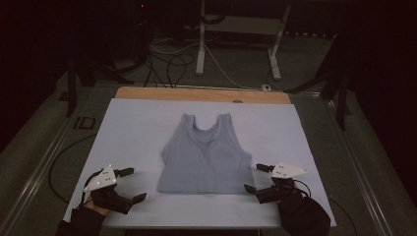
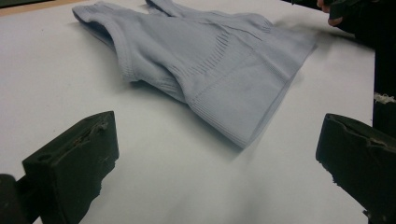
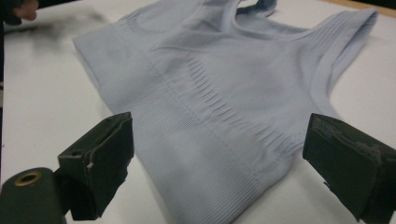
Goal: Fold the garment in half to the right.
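Top (image 1: 204, 156) lies flat on the counter (image 1: 133, 128), so you keep your left hand-held gripper (image 1: 133, 184) and right hand-held gripper (image 1: 255, 178) wide open beside its bottom corners, ready to grab.

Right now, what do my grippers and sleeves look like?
Both grippers, left and right, are black with two blocky jaws whose pads are chipped. Each carries a pale grey triangular plate with small dots. A black cable trails from the left one. Sleeves are dark.
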Available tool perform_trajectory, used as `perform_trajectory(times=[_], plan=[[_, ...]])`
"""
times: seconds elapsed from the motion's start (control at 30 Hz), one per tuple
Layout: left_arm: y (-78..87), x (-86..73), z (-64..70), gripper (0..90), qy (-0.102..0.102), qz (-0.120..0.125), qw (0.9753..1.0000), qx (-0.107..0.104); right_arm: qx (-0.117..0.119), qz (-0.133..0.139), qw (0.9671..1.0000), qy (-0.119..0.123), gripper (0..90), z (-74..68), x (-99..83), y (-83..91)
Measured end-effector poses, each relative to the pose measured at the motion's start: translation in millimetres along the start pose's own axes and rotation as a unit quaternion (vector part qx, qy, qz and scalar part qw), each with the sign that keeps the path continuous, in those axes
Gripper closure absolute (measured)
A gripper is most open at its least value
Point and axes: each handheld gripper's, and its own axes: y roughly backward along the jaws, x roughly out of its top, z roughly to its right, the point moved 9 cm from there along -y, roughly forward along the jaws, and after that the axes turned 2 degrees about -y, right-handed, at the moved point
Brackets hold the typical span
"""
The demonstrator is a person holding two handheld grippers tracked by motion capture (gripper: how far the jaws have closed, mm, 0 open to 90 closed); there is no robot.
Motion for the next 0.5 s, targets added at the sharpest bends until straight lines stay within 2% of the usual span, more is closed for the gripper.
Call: perform_trajectory(times=[0.1, 0.13, 0.27, 0.33, 0.5], plan=[[-0.3, 0.4, 0.6, 0.4, -0.001, -0.002, 1.0, -0.001, 0.001, -0.003, 1.0, 0.003, 8.9, -0.7, -1.2, -1.0], [-0.6, -1.1, -0.5, 0.4, 0.008, -0.01, 0.9999, 0.001, 0.003, -0.009, 0.9999, 0.006, 8.9, -1.4, -3.0, -1.8], [-0.3, -1.4, -0.9, 0.3, 0.006, -0.012, 0.9999, 0.005, 0.008, -0.016, 0.9998, 0.009, 8.9, -3.2, -4.5, -3.1], [-0.8, -1.6, -0.6, 0.3, 0.004, -0.015, 0.9999, 0.004, 0.013, -0.032, 0.9994, 0.008, 8.9, -3.7, -8.3, -5.2], [-2.2, -2.4, 1.8, 0.3, 0.001, -0.022, 0.9998, 0.0, 0.017, -0.029, 0.9994, 0.008, 8.9, -4.8, -7.3, -4.9]])
